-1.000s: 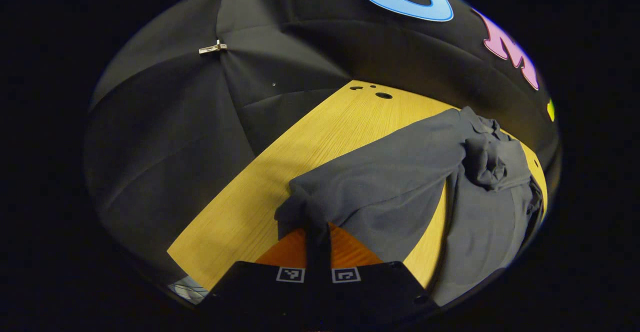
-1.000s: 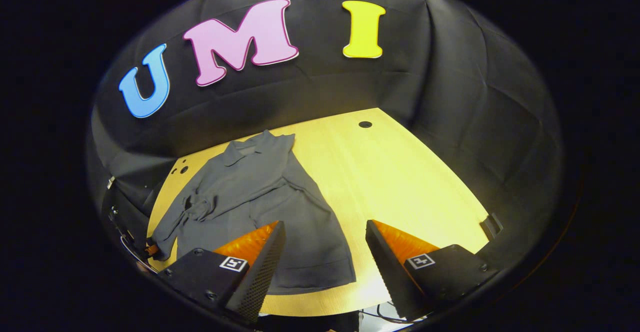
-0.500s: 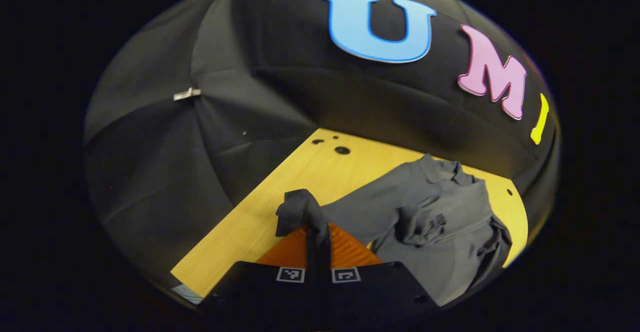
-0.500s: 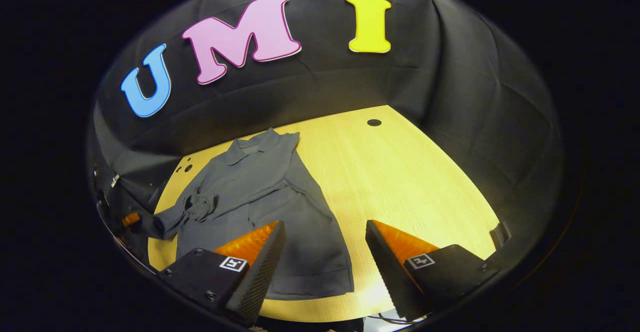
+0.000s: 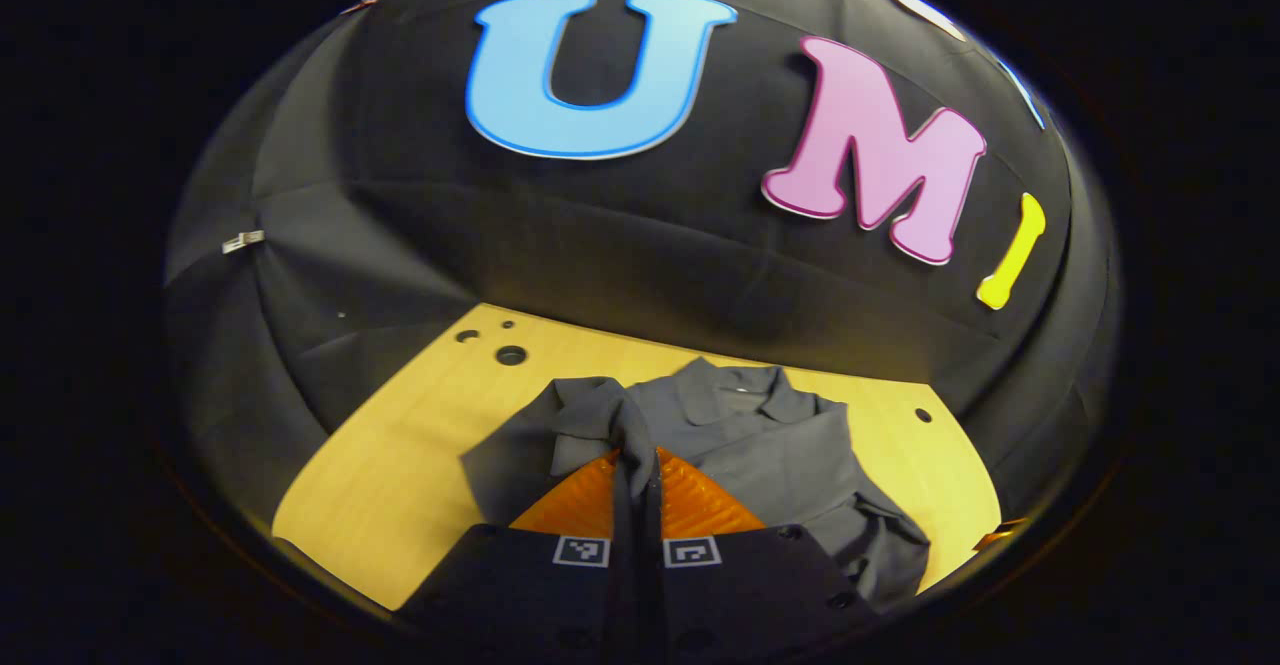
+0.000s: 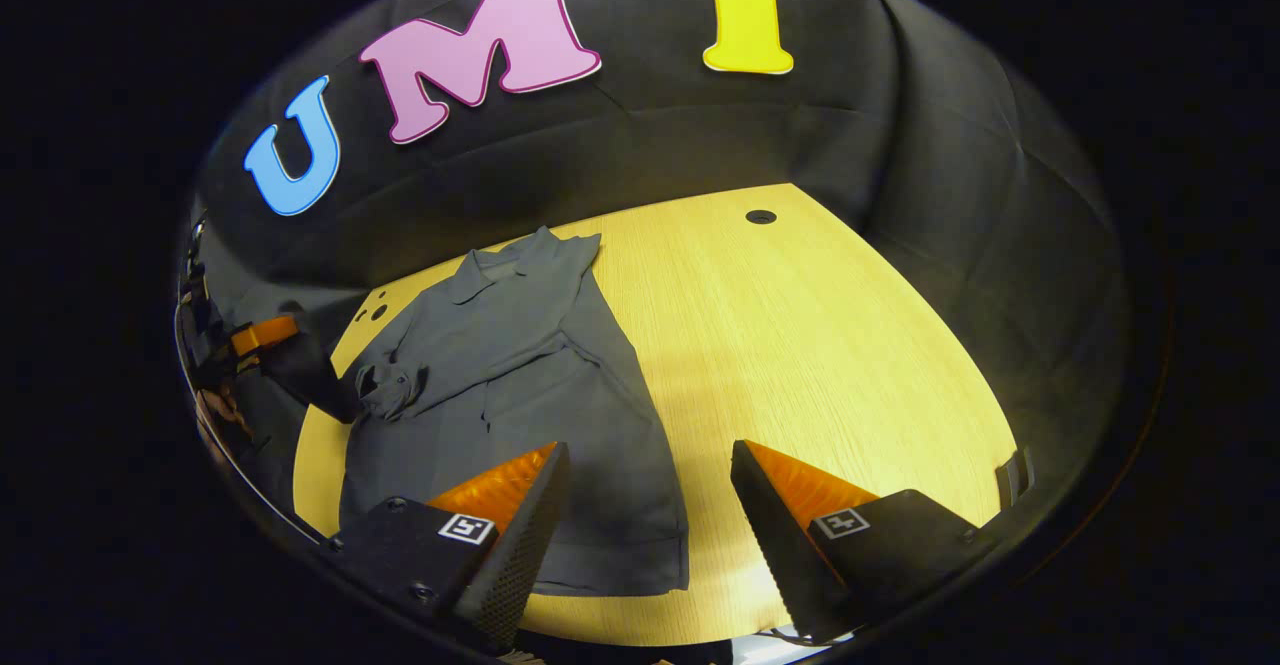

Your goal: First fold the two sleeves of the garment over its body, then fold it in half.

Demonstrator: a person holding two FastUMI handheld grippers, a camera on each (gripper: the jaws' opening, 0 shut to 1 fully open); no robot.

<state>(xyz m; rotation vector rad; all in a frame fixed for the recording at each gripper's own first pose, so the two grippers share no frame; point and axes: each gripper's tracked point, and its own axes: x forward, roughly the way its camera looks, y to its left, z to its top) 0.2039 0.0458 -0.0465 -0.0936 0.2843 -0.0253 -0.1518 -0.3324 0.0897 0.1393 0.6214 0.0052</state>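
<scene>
A grey collared shirt (image 6: 520, 365) lies flat on the yellow wooden table (image 6: 800, 345), collar toward the wall. One sleeve (image 6: 430, 385) lies folded across its chest. My left gripper (image 5: 635, 457) is shut on the end of the other sleeve (image 5: 590, 415), which hangs bunched above the shirt's body (image 5: 770, 455). In the right gripper view the left gripper (image 6: 265, 333) shows at the far left, held above the table with the dark sleeve end (image 6: 315, 375) hanging from it. My right gripper (image 6: 648, 455) stands open above the shirt's hem with nothing between its fingers.
Round holes sit in the table near the back corners (image 5: 511, 354) (image 6: 760, 216). The black cloth wall closes in the table's back and sides. A small metal clip (image 5: 243, 241) hangs on the wall at the left. Bare tabletop lies to the right of the shirt.
My left gripper has lifted the sleeve end off the table and swung it over toward the shirt's body. The right gripper has stayed open and barely moved.
</scene>
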